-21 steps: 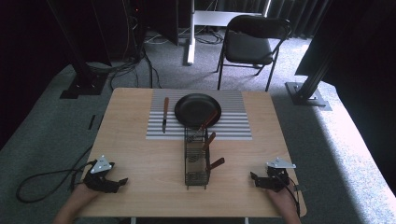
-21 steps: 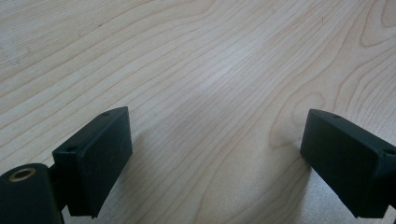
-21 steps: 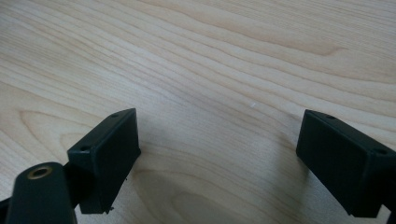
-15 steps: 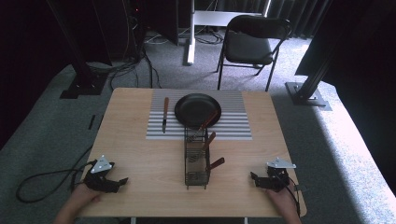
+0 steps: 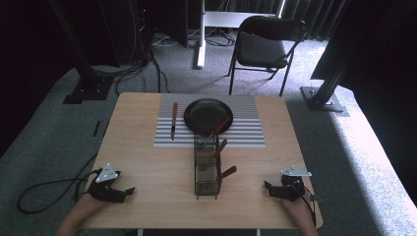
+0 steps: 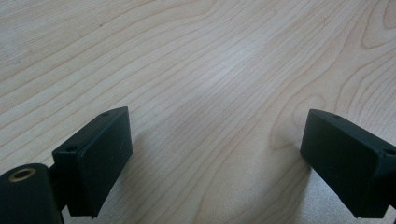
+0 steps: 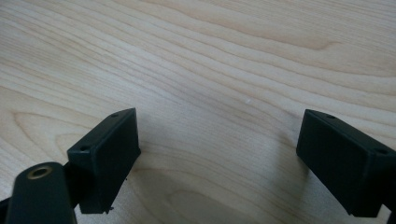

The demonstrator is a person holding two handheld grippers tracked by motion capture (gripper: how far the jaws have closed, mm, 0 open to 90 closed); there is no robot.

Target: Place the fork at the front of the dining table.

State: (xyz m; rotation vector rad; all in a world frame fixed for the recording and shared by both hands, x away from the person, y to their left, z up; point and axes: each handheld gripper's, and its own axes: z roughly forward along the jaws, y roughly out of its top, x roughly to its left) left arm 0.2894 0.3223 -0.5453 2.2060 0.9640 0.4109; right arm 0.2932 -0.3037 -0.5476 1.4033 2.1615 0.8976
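Apparently nothing moved since earlier frames: left gripper and right gripper rest low on the tabletop, jaws apart, empty; wire rack at centre untouched.

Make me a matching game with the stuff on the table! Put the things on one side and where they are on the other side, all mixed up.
Things:
1. black pan
2. knife
3. wire rack
4. left gripper

Places:
A. in the middle of the table, holding wooden-handled utensils
B. on the striped mat, at its middle
C. near the front left edge of the table, jaws open
D. on the striped mat, left of the pan

Pairs: 1-B, 2-D, 3-A, 4-C
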